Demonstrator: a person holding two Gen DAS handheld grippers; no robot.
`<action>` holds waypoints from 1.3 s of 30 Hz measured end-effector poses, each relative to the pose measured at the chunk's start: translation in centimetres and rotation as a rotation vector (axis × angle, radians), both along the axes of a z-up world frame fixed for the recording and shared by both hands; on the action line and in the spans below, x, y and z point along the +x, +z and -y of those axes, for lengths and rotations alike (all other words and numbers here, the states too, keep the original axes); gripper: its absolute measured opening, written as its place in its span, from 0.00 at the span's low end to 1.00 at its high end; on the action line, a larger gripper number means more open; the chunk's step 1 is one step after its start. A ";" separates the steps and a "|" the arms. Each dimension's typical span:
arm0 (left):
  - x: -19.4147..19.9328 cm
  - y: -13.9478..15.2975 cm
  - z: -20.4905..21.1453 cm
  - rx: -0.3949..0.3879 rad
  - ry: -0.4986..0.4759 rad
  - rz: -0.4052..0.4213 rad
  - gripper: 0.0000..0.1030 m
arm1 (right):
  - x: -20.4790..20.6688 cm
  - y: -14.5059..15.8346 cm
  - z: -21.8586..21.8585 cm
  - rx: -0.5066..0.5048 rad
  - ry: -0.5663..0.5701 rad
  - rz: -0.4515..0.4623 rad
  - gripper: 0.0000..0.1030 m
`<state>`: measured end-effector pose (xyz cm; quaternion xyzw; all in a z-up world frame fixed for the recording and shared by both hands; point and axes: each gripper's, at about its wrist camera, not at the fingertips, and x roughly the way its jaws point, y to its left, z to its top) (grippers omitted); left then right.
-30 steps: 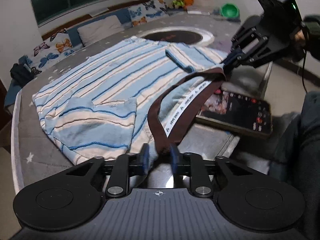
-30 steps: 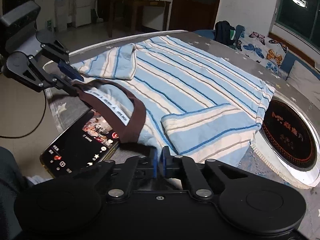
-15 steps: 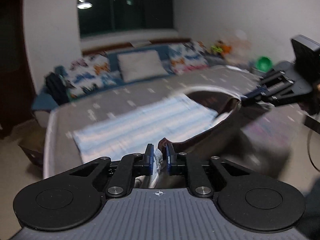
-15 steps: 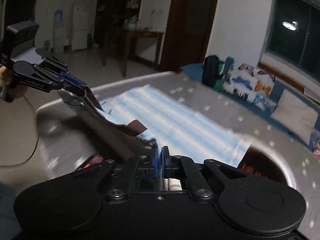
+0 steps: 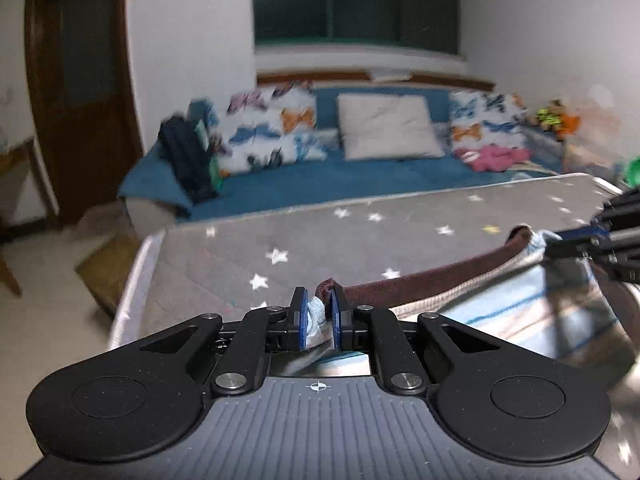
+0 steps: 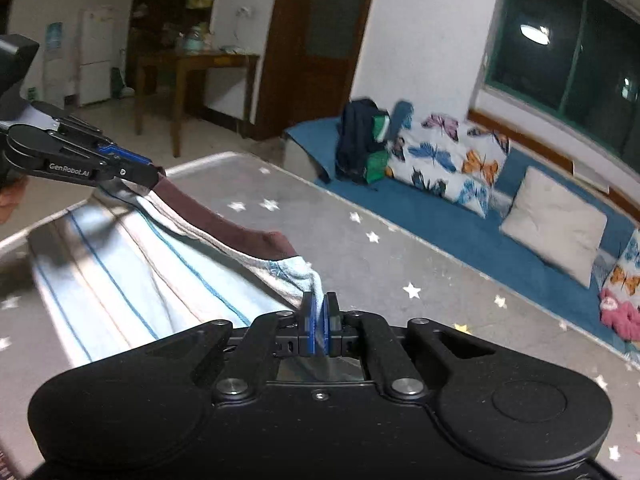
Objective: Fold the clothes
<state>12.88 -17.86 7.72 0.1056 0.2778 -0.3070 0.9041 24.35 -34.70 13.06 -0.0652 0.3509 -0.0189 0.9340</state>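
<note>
A light-blue and white striped shirt point(image 5: 516, 308) with a brown collar point(image 5: 432, 276) hangs lifted above the grey star-patterned table point(image 5: 304, 240). My left gripper point(image 5: 318, 318) is shut on the shirt's shoulder edge at one end of the collar. At the collar's other end my right gripper point(image 6: 319, 316) is shut on a bunch of pale blue fabric. The collar point(image 6: 224, 224) stretches taut between them. The shirt body point(image 6: 120, 272) drapes down behind, blurred. Each view shows the other gripper: the left gripper point(image 6: 152, 174) and the right gripper point(image 5: 560, 242).
A blue sofa point(image 5: 360, 176) with butterfly cushions point(image 5: 272, 128) and a white pillow point(image 5: 388, 126) runs past the table's far edge. A dark backpack point(image 6: 360, 136) stands at its end. A wooden table point(image 6: 192, 64) and door point(image 6: 320, 40) are further back. A person's hand point(image 6: 10, 200) holds the left gripper.
Both grippers have raised the collar end of the shirt off the table and swung it up and forward. The phone and the flat-lying shirt have left the views.
</note>
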 end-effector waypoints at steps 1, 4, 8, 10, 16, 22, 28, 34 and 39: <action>0.8 -0.7 0.5 0.002 0.015 -0.022 0.12 | 0.5 -0.7 0.3 0.003 -0.007 -0.010 0.04; 2.3 -2.5 1.3 0.013 0.048 -0.083 0.16 | 1.4 -3.0 1.4 0.025 -0.034 -0.049 0.06; 2.3 -3.3 0.0 -0.009 0.068 -0.115 0.22 | -0.5 -3.5 3.1 0.081 -0.097 -0.039 0.21; 1.5 -2.9 -1.7 -0.021 0.081 -0.095 0.32 | -1.5 -3.8 3.9 0.109 -0.129 -0.034 0.50; -0.8 -2.3 -7.4 -0.085 0.168 -0.076 0.55 | -4.9 -4.5 4.4 0.144 -0.190 -0.065 0.61; -1.0 -4.2 -9.7 -0.042 0.212 -0.161 0.59 | -6.1 -5.8 5.2 0.233 -0.268 -0.079 0.66; -0.5 -5.4 -10.2 -0.043 0.219 -0.214 0.63 | -6.4 -6.5 5.4 0.293 -0.306 -0.087 0.67; -0.2 -5.9 -9.6 -0.032 0.222 -0.206 0.68 | -6.8 -6.8 5.3 0.307 -0.306 -0.072 0.64; -0.5 -6.0 -9.1 -0.028 0.210 -0.201 0.67 | -6.4 -6.6 4.3 0.294 -0.302 -0.073 0.46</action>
